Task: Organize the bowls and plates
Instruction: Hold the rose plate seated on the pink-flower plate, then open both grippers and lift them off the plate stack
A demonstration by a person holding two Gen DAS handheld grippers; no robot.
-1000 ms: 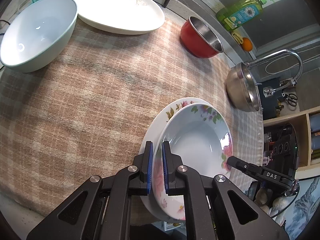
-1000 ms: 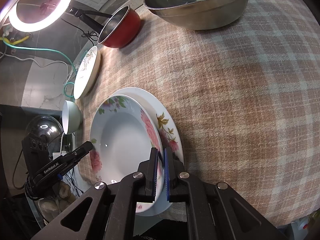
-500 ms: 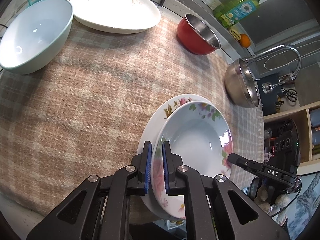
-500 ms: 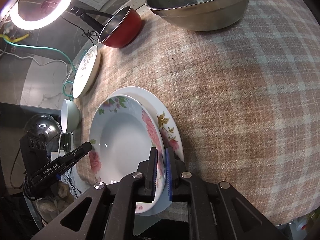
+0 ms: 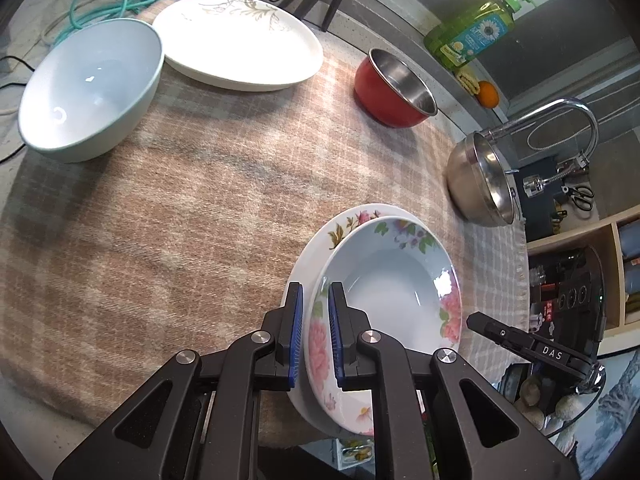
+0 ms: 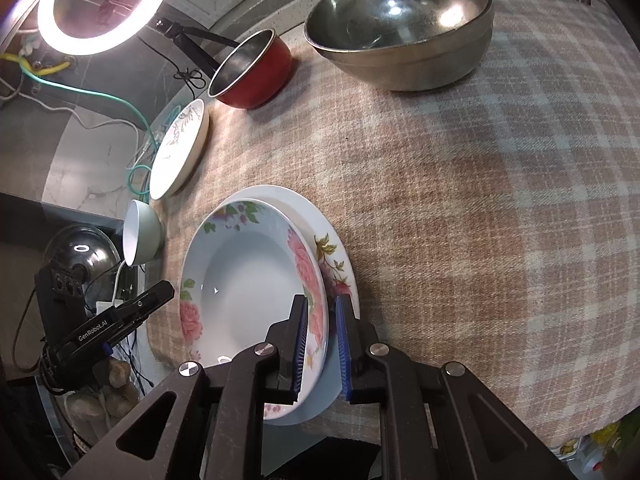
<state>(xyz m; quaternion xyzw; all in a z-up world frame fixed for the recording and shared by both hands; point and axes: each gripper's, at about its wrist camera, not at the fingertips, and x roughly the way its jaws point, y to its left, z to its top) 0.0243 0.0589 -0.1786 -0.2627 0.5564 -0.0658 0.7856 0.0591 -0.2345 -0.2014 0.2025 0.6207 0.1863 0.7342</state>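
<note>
1. The pale blue bowl (image 5: 88,84) is noted at far left on the plaid cloth (image 5: 180,220), upright and empty. Just beside it lies the white sprig-patterned plate (image 5: 240,48), their rims close.
2. The red bowl (image 5: 396,92) is noted further right, near the far edge of the cloth and well apart from the other pieces.
3. The left gripper (image 5: 314,332) is recorded with its jaws drawn nearly together, clamped on the near rim of the deep floral plate (image 5: 392,288).
4. The deep floral plate is seated on the flat floral plate (image 5: 344,228) and shifted slightly off centre, so that a crescent of the flat plate's rim is exposed. The stack lies at the near edge of the cloth and partly overhangs it.
5. The right gripper (image 6: 322,340) is recorded at the opposite side of the same rim. Its jaws are opening; the rim is between the pads, and a gap is seen at the outer pad.
6. The steel bowl (image 5: 476,184) is noted at far right, on the cloth's edge.
7. Step judged: the deep plate has been placed on the flat plate and the release is in hand.
8. Next move, judged: both sets of jaws are to be parted fully and drawn back off the rim without dragging the overhanging stack. The sprig-patterned plate or the bowls are then to be gathered.
</note>
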